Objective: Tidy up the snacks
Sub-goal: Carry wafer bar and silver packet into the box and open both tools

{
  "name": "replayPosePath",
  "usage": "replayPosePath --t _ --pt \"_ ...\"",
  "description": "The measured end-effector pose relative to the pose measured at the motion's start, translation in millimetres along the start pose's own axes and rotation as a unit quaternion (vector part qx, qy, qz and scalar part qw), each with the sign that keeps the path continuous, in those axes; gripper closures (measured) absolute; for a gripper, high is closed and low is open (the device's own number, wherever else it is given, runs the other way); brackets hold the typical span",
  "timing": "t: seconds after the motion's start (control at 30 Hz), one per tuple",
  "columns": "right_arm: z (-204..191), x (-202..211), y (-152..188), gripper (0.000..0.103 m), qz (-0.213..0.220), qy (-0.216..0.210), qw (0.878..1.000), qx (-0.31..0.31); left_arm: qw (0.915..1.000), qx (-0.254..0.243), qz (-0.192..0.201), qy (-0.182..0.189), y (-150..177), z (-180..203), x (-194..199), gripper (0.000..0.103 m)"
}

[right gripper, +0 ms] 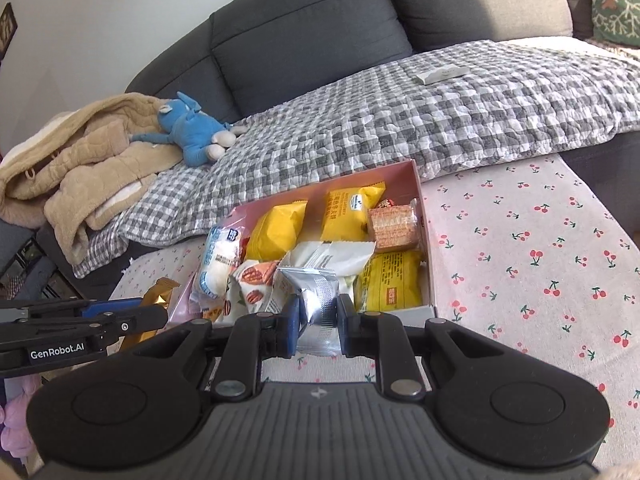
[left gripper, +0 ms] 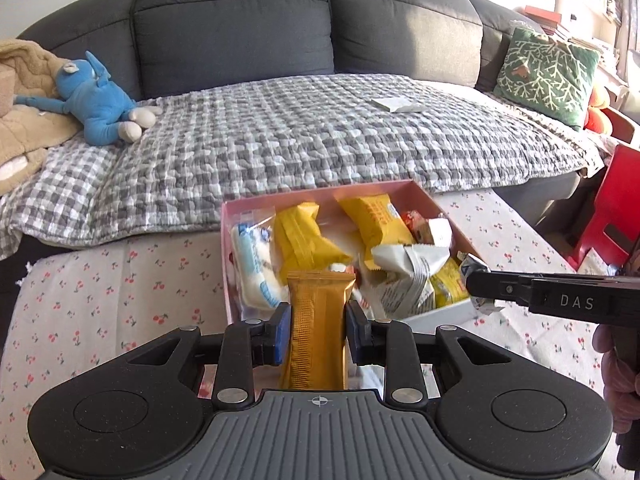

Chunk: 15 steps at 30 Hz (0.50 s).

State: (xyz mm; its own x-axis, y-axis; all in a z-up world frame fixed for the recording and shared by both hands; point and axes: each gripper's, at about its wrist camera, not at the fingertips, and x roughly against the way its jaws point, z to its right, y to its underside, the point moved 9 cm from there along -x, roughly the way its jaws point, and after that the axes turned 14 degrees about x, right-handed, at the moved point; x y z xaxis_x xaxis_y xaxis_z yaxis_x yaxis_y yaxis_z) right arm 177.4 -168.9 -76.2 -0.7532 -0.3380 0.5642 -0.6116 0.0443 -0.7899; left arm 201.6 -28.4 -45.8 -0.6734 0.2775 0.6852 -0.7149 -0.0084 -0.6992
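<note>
Left gripper (left gripper: 316, 330) pinching a gold bar (left gripper: 316, 332); right gripper (right gripper: 318, 322) pinching a crinkled silver packet (right gripper: 316, 300). Beyond both: pink box (right gripper: 416, 184) of snacks.

Gold snack bar (left gripper: 316, 332), lower end hidden behind left gripper's body. Silver packet (right gripper: 318, 300), bottom hidden likewise in right wrist view. Print on the wrappers inside pink box (right gripper: 416, 176) too small to read. Red chair (left gripper: 616, 216) cut off at frame's right edge; person's hand (left gripper: 618, 384) only partly in shot.
</note>
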Motion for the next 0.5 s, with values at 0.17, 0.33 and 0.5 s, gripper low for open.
replayPosePath --t 0.17,0.33,0.5 --pt "12 -16 -23 0.086 0.010 -0.011 0.999 -0.035 0.9997 0.021 0.006 0.010 -31 14 -29 0.077" --pt "21 -42 -43 0.086 0.011 -0.008 0.998 -0.055 0.9987 0.049 0.003 0.014 -50 25 -66 0.077" --pt "33 -61 -51 0.086 0.004 0.004 0.998 -0.057 0.9958 0.090 -0.008 0.015 -57 25 -102 0.077"
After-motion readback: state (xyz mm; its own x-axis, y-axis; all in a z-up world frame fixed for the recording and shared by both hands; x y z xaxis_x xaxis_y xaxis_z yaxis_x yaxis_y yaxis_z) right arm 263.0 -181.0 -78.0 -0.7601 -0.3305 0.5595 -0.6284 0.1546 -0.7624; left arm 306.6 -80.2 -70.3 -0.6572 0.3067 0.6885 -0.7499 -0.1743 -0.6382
